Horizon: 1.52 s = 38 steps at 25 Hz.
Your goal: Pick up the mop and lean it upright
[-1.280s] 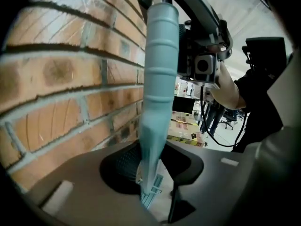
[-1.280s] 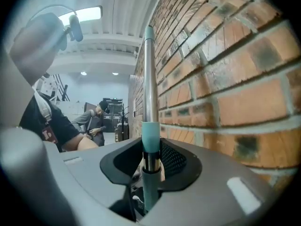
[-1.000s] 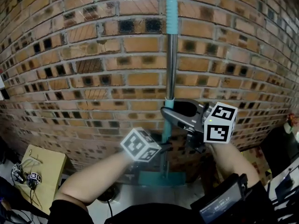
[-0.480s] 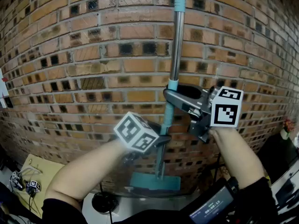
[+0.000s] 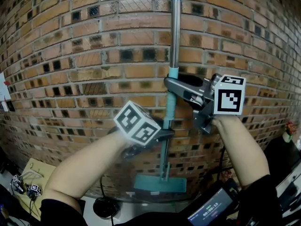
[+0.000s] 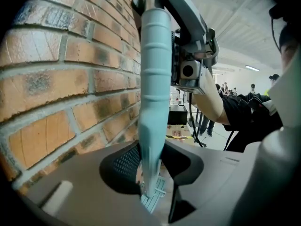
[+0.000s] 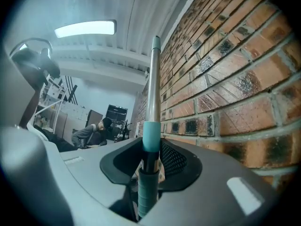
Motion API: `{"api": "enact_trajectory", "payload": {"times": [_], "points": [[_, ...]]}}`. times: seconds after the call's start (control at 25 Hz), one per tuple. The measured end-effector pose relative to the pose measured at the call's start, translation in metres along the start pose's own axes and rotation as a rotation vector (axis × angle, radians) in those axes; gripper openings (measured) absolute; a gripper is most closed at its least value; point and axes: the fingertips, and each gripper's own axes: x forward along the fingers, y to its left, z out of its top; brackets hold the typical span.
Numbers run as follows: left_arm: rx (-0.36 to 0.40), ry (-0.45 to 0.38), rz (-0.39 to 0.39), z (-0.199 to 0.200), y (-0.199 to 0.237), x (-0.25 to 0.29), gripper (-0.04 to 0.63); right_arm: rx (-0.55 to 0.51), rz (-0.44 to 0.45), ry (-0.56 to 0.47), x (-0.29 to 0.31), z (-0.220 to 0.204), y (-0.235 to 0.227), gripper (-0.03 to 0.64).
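Brick wall [image 5: 70, 55] fills the background, with a pale wooden board [image 5: 33, 171] lying low at the far left. Right of that, the left gripper [image 5: 162, 134] has its jaws partly closed around the teal lower shaft of the mop [image 5: 173, 36], pads pressed to it on both sides. The mop stands nearly upright, close to the bricks, its flat teal head [image 5: 160, 184] down near the floor. The right gripper [image 5: 171, 86] sits higher, its jaws clamped where the teal collar meets the bare metal tube.
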Motion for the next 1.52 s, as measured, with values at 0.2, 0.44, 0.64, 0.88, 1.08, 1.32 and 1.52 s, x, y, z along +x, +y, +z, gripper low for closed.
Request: {"api": "enact_trajectory", "payload": {"times": [0.2, 0.44, 0.64, 0.88, 1.08, 1.32, 1.52], "points": [[0.004, -0.006, -0.007, 0.006, 0.001, -0.002, 0.133, -0.004, 0.001, 0.001, 0.002, 0.005, -0.002, 0.127], [-0.007, -0.006, -0.010, 0.002, 0.005, 0.001, 0.133, 0.007, -0.001, 0.008, 0.005, 0.001, -0.007, 0.127], [-0.015, -0.009, -0.015, 0.002, 0.008, 0.001, 0.135, 0.009, -0.003, 0.010, 0.007, 0.001, -0.009, 0.127], [-0.038, 0.005, -0.030, -0.006, 0.008, 0.004, 0.135, 0.010, -0.002, 0.018, 0.010, -0.004, -0.010, 0.127], [-0.039, 0.013, -0.031, -0.009, 0.008, 0.004, 0.135, 0.014, -0.001, 0.016, 0.011, -0.006, -0.010, 0.127], [-0.053, 0.027, -0.033, -0.020, 0.007, 0.008, 0.135, 0.030, 0.003, 0.022, 0.011, -0.017, -0.009, 0.127], [-0.065, 0.047, -0.028, -0.039, 0.011, 0.020, 0.135, 0.046, 0.003, 0.037, 0.012, -0.040, -0.013, 0.127]]}}
